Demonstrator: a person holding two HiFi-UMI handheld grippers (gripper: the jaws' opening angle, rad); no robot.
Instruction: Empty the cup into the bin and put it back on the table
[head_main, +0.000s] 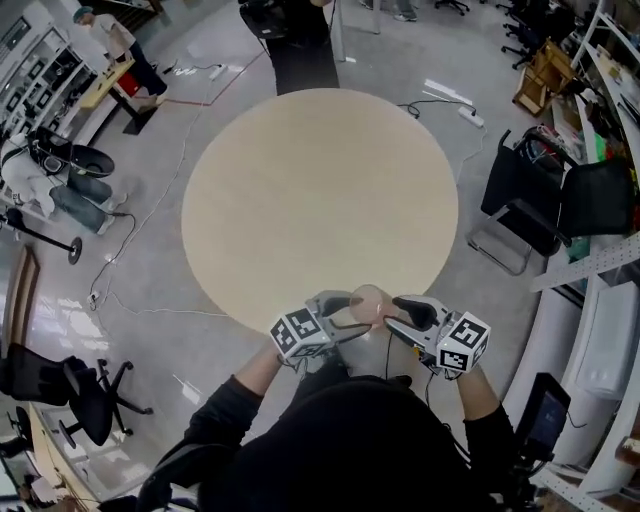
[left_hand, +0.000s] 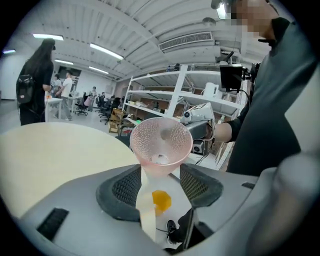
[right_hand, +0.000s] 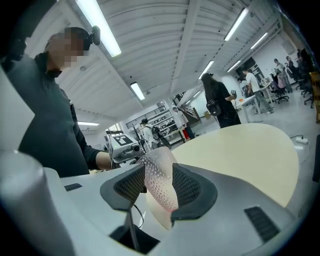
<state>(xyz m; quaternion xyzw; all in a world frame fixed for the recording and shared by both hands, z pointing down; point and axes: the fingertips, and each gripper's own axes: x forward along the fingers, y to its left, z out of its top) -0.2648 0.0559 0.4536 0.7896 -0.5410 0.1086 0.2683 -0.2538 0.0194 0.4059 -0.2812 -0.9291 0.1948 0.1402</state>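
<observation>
- Evidently both tools were on the task's thing: a pink, translucent, dimpled plastic cup was held in the air between them, close to the person's chest, just at the near edge of the round beige table.
- Left gripper: jaws closed on the narrow lower body of the cup, a pad pressing on either side. The cup's mouth faced back along this gripper, so it lay tilted well off upright.
- Right gripper: jaws set fairly wide but clamped on the cup's wall, which stood edge-on between the pads and looked bowed by the squeeze.
- A small pale scrap sat at the bottom of the cup; what it was could not be told. Judged: the cup was not yet emptied.
- Bin: in no view. The table top was bare.
- Risks, judged from here:
  - With the cup tilted like this, a quick swing toward the bin could throw the scrap out early, onto the person's lap or the floor.
  - Two grips on one thin-walled cup: if the hands drew apart or twisted against each other, the wall could crease or crack, or slip from one pair of pads.
  - If one gripper let go before the other held firmly, the cup could rotate in the remaining pinch and drop beyond the table edge.
  - A dented cup might rock or tip when set back on the table.
</observation>
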